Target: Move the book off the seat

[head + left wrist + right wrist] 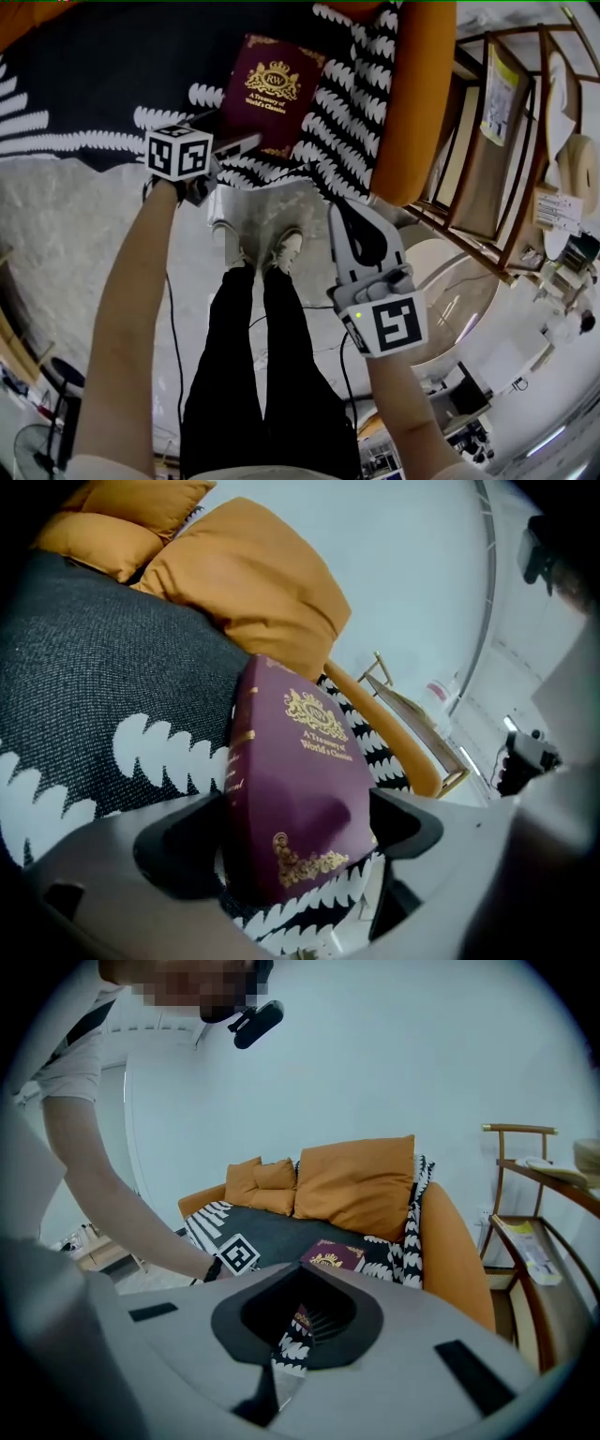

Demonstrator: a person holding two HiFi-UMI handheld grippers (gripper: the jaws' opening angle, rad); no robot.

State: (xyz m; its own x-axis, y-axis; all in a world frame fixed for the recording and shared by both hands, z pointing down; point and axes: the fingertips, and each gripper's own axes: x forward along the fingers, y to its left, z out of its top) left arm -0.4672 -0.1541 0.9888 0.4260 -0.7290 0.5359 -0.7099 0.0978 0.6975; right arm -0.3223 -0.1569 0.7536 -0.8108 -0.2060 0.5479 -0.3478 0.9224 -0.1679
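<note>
Here the book (272, 94) lies flat on the sofa seat (94, 84), on a black cover with white leaf pattern, close to the orange armrest (412, 94). The left gripper (246, 142) is low at the near end of the book. Its jaws stand wide apart, one beside the spine and one beside the opposite edge, not clamped on it. The right gripper (345, 211) hangs in front of the seat, above the floor (84, 234), clenched and empty.

Lounge corner: orange sofa (450, 1241), wooden shelf (518, 1129)
</note>
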